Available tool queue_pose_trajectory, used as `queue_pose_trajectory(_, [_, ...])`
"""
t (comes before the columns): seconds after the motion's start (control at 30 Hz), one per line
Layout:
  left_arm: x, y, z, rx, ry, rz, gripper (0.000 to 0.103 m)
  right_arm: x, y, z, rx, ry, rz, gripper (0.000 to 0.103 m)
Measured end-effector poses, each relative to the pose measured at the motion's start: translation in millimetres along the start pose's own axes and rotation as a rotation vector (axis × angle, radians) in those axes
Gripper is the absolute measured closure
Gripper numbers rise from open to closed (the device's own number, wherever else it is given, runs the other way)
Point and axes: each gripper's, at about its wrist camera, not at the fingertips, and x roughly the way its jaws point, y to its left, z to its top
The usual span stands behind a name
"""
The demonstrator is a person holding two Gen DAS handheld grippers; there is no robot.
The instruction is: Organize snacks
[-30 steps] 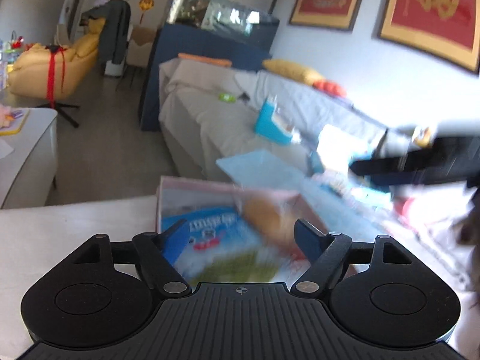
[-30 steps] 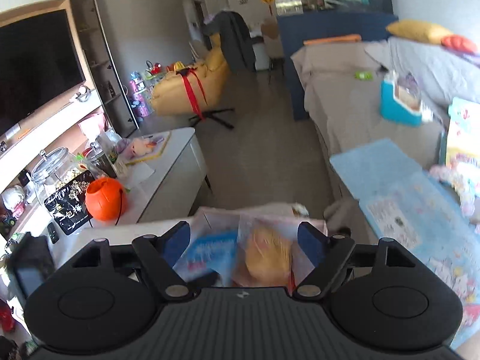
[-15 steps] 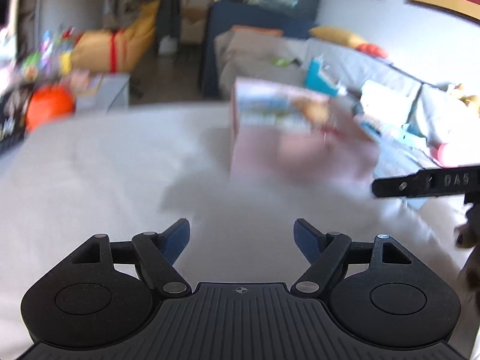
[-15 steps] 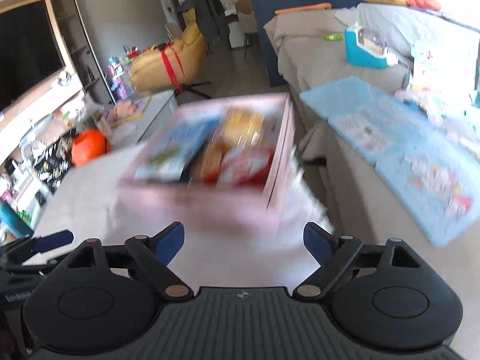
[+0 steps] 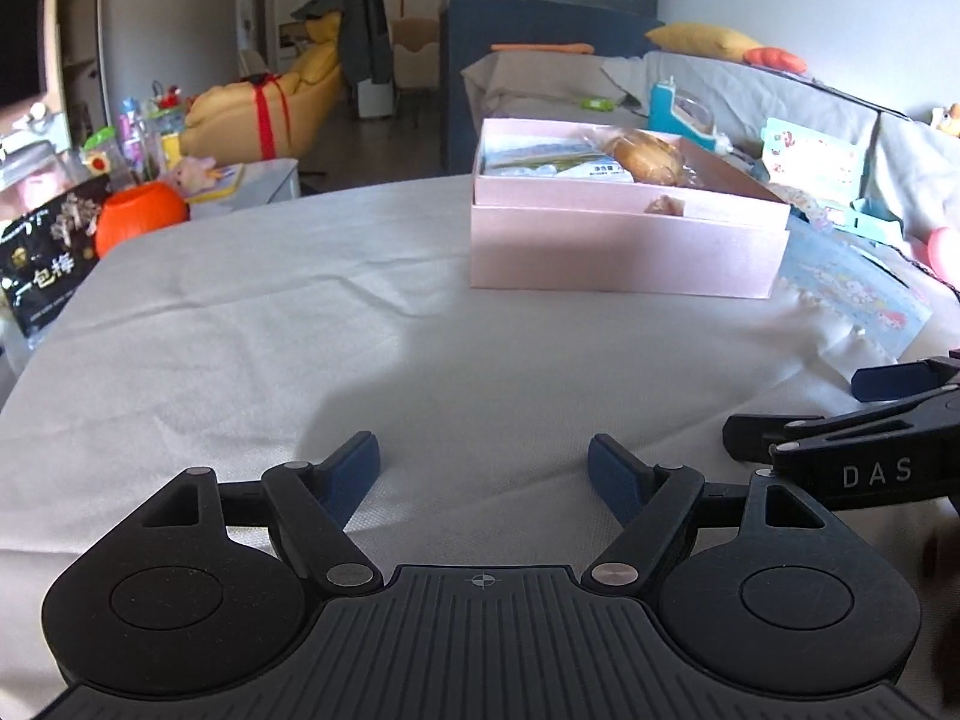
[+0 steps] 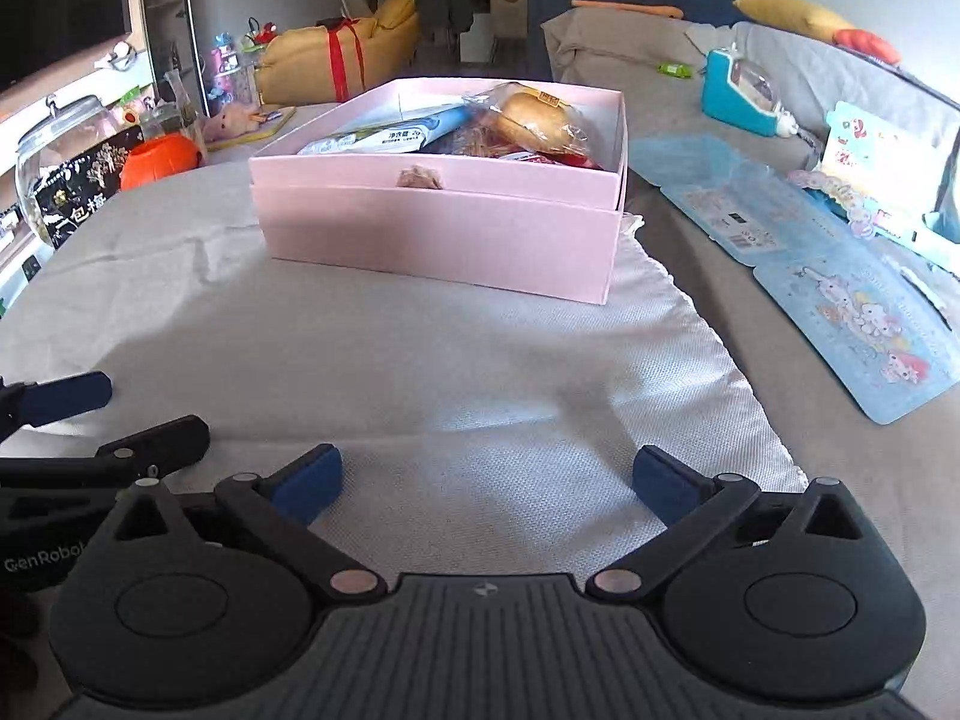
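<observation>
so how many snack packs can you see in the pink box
3 clearly: a blue and white packet on the left, a wrapped bun at the back right, and a red pack in front of it. More may be hidden behind the pink box wall.

A pale woven cloth (image 6: 420,372) covers my table. At its far left stands an orange pumpkin-shaped pot (image 5: 141,216) beside a black packet with white characters (image 5: 42,264). To my right lie blue cartoon-printed cards (image 6: 864,324) and, I think, a teal toy (image 6: 741,93) on the grey sofa (image 5: 540,84).
</observation>
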Motion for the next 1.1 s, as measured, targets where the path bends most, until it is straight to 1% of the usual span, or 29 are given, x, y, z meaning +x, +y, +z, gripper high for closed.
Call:
queue_pose_trajectory(0.2, [3, 1, 0, 0.006, 0.001, 0.003, 0.02, -3, -4, -13, -0.013, -0.092, 0.025, 0.0])
queue_pose_trajectory(0.33, [3, 1, -1, 0.007, 0.0, 0.003, 0.02, -3, -2, -11, -0.015, -0.092, 0.015, 0.0])
queue_pose_trajectory(1.1, [3, 2, -1, 0.006, 0.0, 0.002, 0.02, -2, -1, -11, -0.015, -0.092, 0.015, 0.0])
